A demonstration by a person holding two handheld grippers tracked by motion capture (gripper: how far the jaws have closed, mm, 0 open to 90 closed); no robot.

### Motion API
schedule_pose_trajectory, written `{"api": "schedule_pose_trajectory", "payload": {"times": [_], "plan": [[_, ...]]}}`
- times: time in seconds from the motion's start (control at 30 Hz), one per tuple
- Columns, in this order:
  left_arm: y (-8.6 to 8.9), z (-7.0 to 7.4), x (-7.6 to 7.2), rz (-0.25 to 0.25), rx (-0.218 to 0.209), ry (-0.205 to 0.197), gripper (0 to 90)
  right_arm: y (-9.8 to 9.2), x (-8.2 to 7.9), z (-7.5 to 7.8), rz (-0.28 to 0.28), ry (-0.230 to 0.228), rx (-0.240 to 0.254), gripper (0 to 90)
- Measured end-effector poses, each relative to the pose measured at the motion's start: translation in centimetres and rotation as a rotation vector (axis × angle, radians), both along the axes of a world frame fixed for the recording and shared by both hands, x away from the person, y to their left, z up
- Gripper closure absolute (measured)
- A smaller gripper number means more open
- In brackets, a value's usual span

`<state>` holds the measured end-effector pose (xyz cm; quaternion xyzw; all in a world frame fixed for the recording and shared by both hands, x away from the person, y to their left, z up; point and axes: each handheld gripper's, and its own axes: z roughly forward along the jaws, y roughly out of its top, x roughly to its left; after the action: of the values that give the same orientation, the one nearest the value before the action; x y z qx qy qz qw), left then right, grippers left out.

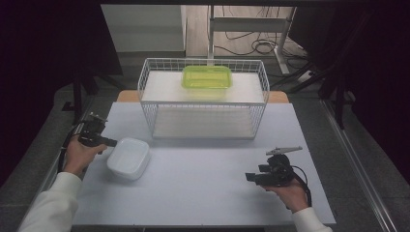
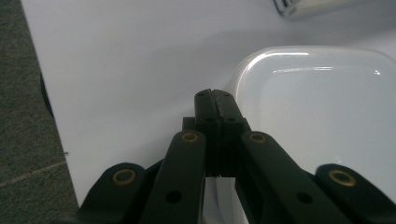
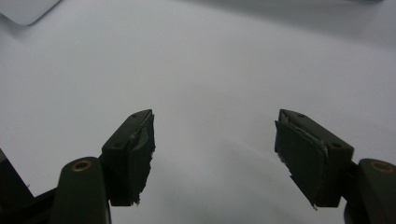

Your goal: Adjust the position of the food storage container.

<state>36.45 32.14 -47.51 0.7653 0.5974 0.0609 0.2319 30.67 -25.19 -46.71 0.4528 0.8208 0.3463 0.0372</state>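
Observation:
A white, rounded rectangular container lies on the left part of the white table. My left gripper is at its left rim, held by a hand in a white sleeve. In the left gripper view the jaws are pressed together, tips right beside the container's corner, and nothing shows between the pads. My right gripper hovers low over the table at the right front. Its jaws stand wide open over bare table, with nothing between them. A corner of the white container shows far off in that view.
A white wire basket stands at the back middle of the table, with a green transparent container on top of it. Part of the basket's base shows beyond the white container. Dark floor borders the table's left edge.

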Motion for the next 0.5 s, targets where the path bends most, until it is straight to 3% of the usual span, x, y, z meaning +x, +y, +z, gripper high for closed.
{"api": "schedule_pose_trajectory", "payload": {"times": [0.33,0.43,0.5], "plan": [[-4.1,0.0,0.5,-0.118,0.034,0.001,89.7,0.2,0.0,-0.1,0.008,0.001,-0.002,28.1],[-6.1,0.0,0.4,-0.183,0.018,0.003,89.7,0.3,0.0,-0.2,0.009,0.004,-0.002,28.1],[-6.6,0.0,0.4,-0.190,0.024,-0.002,89.7,0.3,0.0,-0.2,0.012,0.006,-0.002,28.1]]}}
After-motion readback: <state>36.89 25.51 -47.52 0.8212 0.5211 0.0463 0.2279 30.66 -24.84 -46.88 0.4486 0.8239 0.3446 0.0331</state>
